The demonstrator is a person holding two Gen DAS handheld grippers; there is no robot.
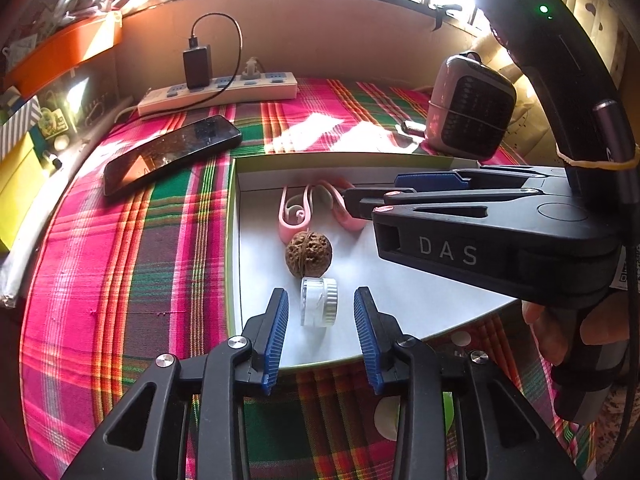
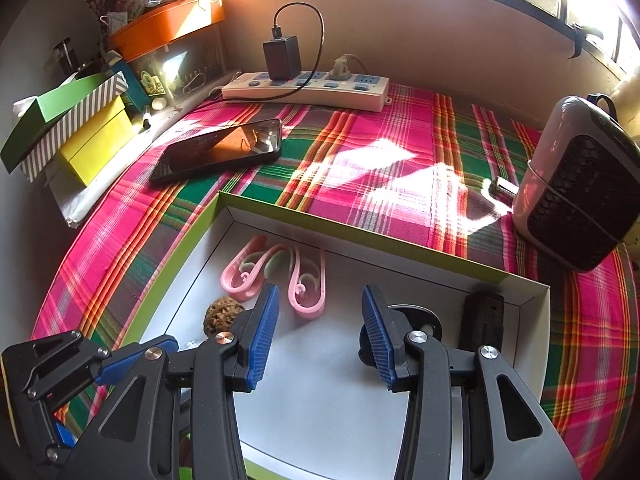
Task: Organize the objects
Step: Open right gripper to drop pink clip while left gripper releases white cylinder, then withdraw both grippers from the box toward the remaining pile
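The left gripper (image 1: 321, 334) hangs over the near edge of a shallow box (image 1: 234, 240) with a white floor and green rim; its blue-padded jaws stand apart, holding nothing. Between the pads, slightly ahead, a small clear jar (image 1: 319, 301) with a ribbed white lid lies on its side on the box floor. Just beyond it, touching or almost touching, sits a brown walnut (image 1: 308, 254). Farther in, near the back wall of the box, lie pink clips (image 1: 294, 212).

The right gripper (image 2: 316, 334) is also over the box, its jaws spread wide and empty. In the left wrist view it reaches in from the right, its tips close to the pink clips. From its own camera, one pink clip (image 2: 306, 284) lies between the pads and ahead of them, another pair (image 2: 250, 270) lies to the left, and the walnut (image 2: 222, 314) shows beside the left pad. Behind the right pad a round black item (image 2: 424, 322) is partly hidden, and a black block (image 2: 482, 316) stands in the far right corner of the box.

The box rests on a plaid cloth (image 2: 360, 148) of pink, green and orange covering the desk. On the cloth beyond the box lie a dark phone (image 2: 220, 150) and a white power strip (image 2: 308, 90) with a black charger (image 2: 282, 58) plugged in. A small speaker-like device (image 2: 580, 188) stands at the right. Stacked coloured boxes (image 2: 80, 128) sit at the left.
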